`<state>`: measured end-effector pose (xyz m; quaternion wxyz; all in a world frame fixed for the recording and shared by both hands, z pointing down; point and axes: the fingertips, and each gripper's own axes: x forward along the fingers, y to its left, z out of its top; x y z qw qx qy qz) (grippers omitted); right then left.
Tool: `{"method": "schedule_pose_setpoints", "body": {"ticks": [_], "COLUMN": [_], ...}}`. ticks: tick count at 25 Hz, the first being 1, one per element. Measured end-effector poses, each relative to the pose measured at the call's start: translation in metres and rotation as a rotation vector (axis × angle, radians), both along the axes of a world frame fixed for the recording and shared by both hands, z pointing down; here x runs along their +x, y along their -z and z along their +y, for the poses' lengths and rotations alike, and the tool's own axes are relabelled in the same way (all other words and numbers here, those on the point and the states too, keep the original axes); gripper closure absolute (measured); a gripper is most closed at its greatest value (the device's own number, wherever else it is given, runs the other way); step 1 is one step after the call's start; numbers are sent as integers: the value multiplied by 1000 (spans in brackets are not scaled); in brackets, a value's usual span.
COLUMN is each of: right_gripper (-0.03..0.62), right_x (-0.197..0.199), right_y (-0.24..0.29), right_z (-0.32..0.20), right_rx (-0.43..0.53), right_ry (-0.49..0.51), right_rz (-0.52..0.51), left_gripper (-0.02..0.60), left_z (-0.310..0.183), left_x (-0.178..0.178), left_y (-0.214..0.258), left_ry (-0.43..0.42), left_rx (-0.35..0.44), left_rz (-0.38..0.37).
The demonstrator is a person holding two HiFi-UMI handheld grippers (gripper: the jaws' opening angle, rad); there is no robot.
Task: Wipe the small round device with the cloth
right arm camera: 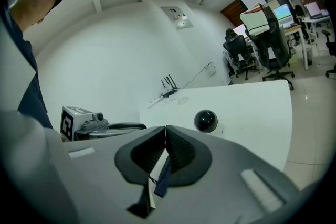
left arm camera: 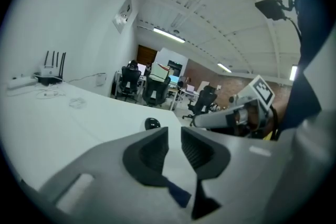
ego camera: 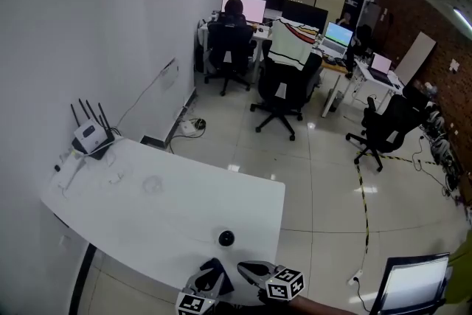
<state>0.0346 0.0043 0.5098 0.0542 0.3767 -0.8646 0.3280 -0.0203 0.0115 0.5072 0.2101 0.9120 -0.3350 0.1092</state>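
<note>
Both sit 6 o'clock of small round black device (ego camera: 226,237): my right gripper (right arm camera: 165,131) clamps dark blue cloth (right arm camera: 161,178), left gripper (left arm camera: 175,131) barely agape.

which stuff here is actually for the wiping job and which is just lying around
For the job: small round device; left gripper; right gripper. No cloth that I can clearly make out.

Just lying about: router; coiled cable; office chair; monitor.

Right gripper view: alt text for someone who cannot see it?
The right gripper, jaws shut, points across a white table toward a small round black device. A router stands by the far wall, office chairs beyond.
</note>
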Motion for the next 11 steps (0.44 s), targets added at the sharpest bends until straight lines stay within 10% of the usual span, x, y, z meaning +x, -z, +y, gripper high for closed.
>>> {"method": "schedule_pose_setpoints", "body": {"ticks": [11], "right_gripper": [582], "right_x": [18], "right_y": [17], "right_z": [-10], "right_rx": [97], "right_ry": [-58], "right_rz": [51], "left_gripper": [528], "left_z": [3], "left_x": [22], "left_y": [2], "left_ry": [-103], "left_rx": [38], "left_rz": [0]}}
